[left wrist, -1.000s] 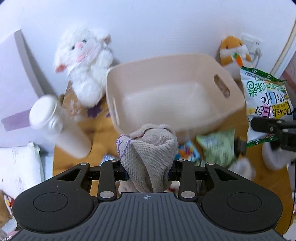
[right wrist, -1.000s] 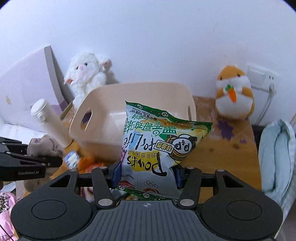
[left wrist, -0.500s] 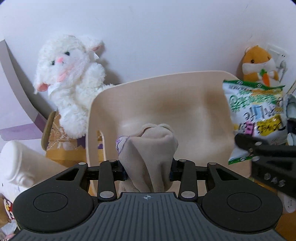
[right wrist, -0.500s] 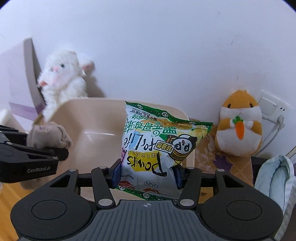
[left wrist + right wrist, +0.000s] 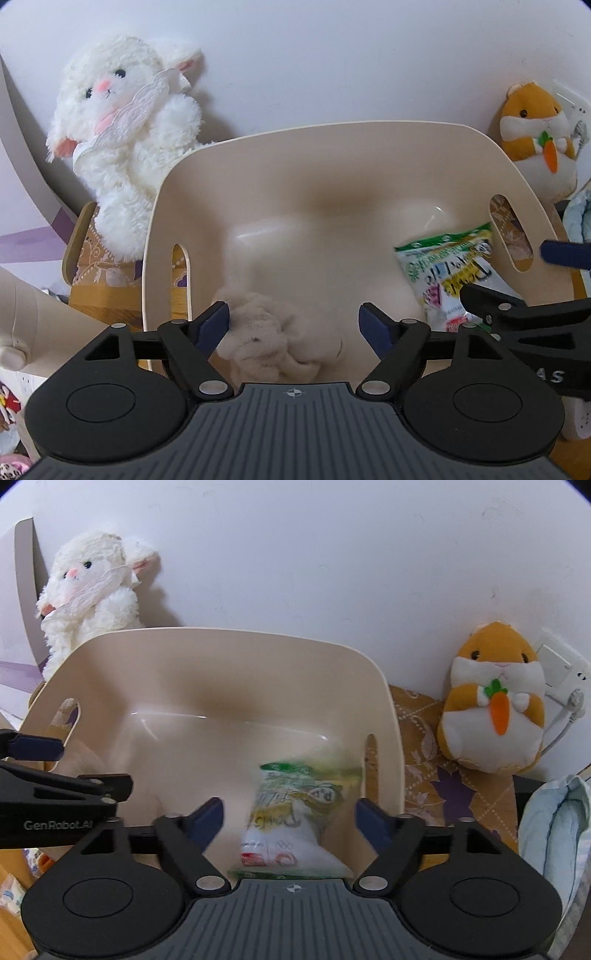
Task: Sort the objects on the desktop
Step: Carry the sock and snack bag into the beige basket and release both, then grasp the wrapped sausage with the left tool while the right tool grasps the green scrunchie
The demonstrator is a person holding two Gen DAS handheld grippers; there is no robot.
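Both grippers hang over a beige plastic bin [image 5: 332, 158] [image 5: 236, 653]. My left gripper [image 5: 293, 326] has its jaws opening; a beige cloth bundle [image 5: 273, 343] lies blurred below them in the bin, free of the pads. My right gripper [image 5: 290, 814] also has its jaws opening; the green and white snack bag [image 5: 295, 812] drops blurred between them, touching neither pad. In the left wrist view the snack bag [image 5: 447, 269] shows at the bin's right side, beside the right gripper's fingers [image 5: 491, 299]. The left gripper's fingers [image 5: 66, 794] appear at the left of the right wrist view.
A white plush lamb [image 5: 125, 147] [image 5: 88, 598] leans on the wall left of the bin. An orange hamster plush [image 5: 535, 136] [image 5: 495, 701] sits right of it by a wall socket [image 5: 561, 668]. A white bottle [image 5: 40, 332] lies at the left, a pale blue cloth [image 5: 554, 830] at the right.
Both grippers moved forward and down over the bin, then opened. The cloth bundle left the left jaws and the snack bag left the right jaws, both falling into the bin.
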